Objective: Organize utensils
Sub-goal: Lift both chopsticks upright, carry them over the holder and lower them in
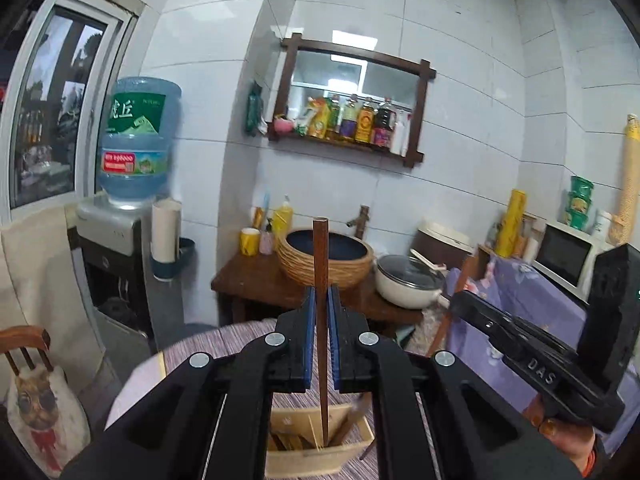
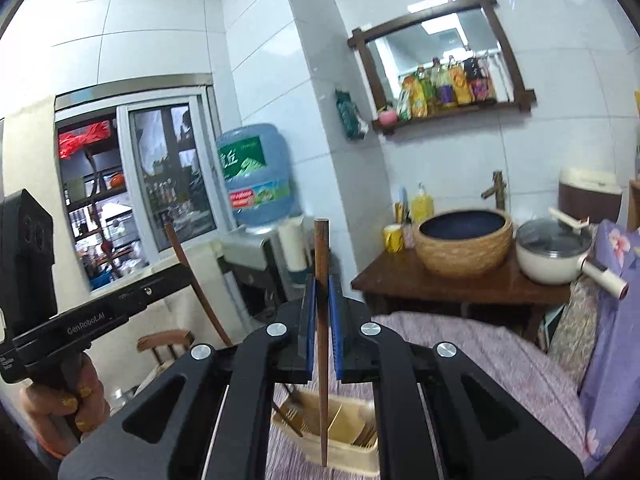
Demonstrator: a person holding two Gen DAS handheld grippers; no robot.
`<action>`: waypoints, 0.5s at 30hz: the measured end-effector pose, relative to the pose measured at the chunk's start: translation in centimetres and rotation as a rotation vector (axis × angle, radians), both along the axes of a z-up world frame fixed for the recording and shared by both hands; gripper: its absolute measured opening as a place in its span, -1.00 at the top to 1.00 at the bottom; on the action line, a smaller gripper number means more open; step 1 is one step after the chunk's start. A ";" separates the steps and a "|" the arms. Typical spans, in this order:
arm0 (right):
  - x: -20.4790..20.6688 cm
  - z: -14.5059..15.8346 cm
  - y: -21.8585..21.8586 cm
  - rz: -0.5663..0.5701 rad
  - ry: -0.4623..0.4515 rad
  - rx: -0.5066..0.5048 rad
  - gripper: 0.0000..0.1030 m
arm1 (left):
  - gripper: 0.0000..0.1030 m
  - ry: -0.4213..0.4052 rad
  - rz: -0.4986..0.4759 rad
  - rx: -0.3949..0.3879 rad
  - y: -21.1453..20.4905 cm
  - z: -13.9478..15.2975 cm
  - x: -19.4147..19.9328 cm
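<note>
Chopsticks sit one in each of your grippers: your left gripper (image 1: 321, 304) has its blue-padded jaws clamped on a dark brown wooden chopstick (image 1: 321, 264) that stands upright, thick end up above the fingers, thin tip hanging down over a pale wooden utensil box (image 1: 320, 456) below. Your right gripper (image 2: 322, 300) is closed the same way on a second dark brown wooden chopstick (image 2: 321, 256), also upright, its tip hanging over the same box, seen here as a divided cream holder (image 2: 340, 452) with forks and other utensils in its compartments. The box rests on a table covered with a purple striped cloth (image 2: 500, 360). In your left view, your right hand (image 1: 568, 432) grips its black handle off to the right side; in your right view, your left hand (image 2: 68, 404) holds its handle at the left. Beyond the table stand a woven basin (image 1: 326, 260) on a dark wooden stand, a white lidded pot (image 1: 408, 284), a blue water bottle (image 1: 136, 140) on a dispenser, and a wall shelf of bottles (image 1: 352, 120)
</note>
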State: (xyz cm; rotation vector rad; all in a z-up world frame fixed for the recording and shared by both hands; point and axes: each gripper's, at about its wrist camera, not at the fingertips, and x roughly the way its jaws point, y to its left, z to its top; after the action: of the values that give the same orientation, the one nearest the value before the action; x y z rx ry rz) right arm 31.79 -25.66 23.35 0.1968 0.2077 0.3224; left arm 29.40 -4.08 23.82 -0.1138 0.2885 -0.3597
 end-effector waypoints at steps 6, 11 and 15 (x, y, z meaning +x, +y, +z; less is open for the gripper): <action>2.7 -3.1 1.0 -0.071 -0.017 -0.040 0.85 | 0.86 0.028 0.079 0.026 -0.8 -3.2 3.7; 3.7 -7.4 1.6 -0.082 0.031 -0.058 0.85 | 0.86 0.126 0.077 0.039 -1.2 -7.6 5.7; 4.0 -10.1 1.8 -0.080 0.067 -0.079 0.85 | 0.86 0.163 0.071 0.076 -1.7 -10.4 5.9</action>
State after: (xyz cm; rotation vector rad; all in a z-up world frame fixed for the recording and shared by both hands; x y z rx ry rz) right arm 35.75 -23.84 13.28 0.1371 0.2774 0.2280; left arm 35.32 -5.78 13.38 -0.0786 0.4579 -0.2686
